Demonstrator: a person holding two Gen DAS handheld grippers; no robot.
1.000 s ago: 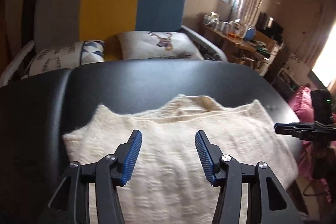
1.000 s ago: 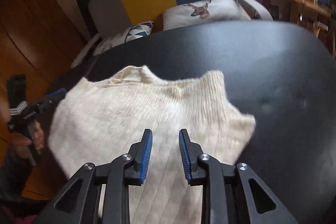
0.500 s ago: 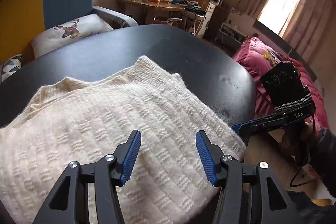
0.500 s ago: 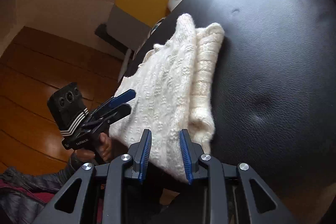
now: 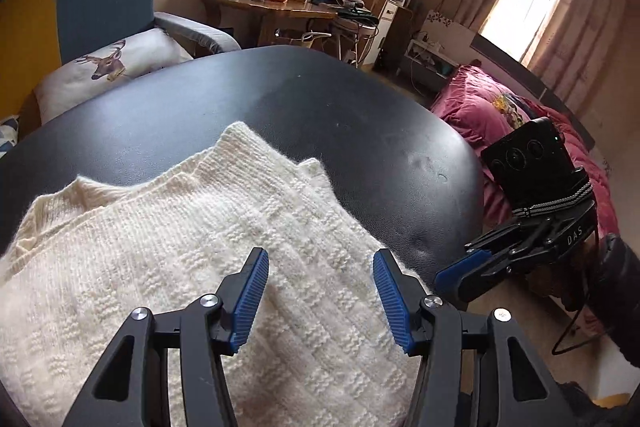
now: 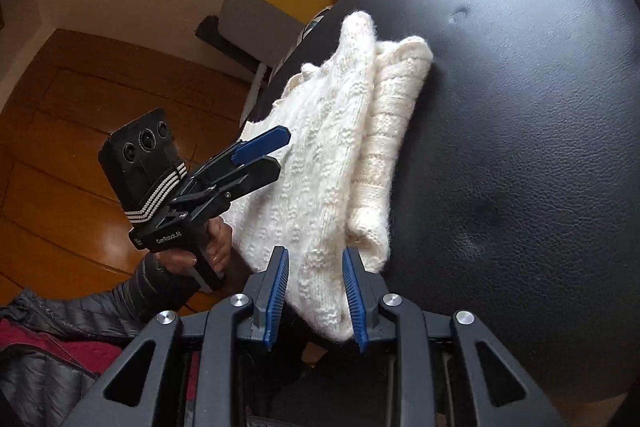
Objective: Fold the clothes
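Reading "CenRobot.AI" in white, a label is seen on the body of the left claw point(image 6: 260, 157) in the right wrist view; "DAS" is printed on the right claw point(image 5: 460, 277) in the left wrist view. A folded cream sweater point(image 5: 180, 247) is laid on the black padded bench point(image 5: 320, 115), its near edge overhanging. The left claw is spread wide above the knit, empty. The right claw's fingers are parted around the sweater's near corner; contact cannot be judged. The sweater's lower part is cut off by the frame.
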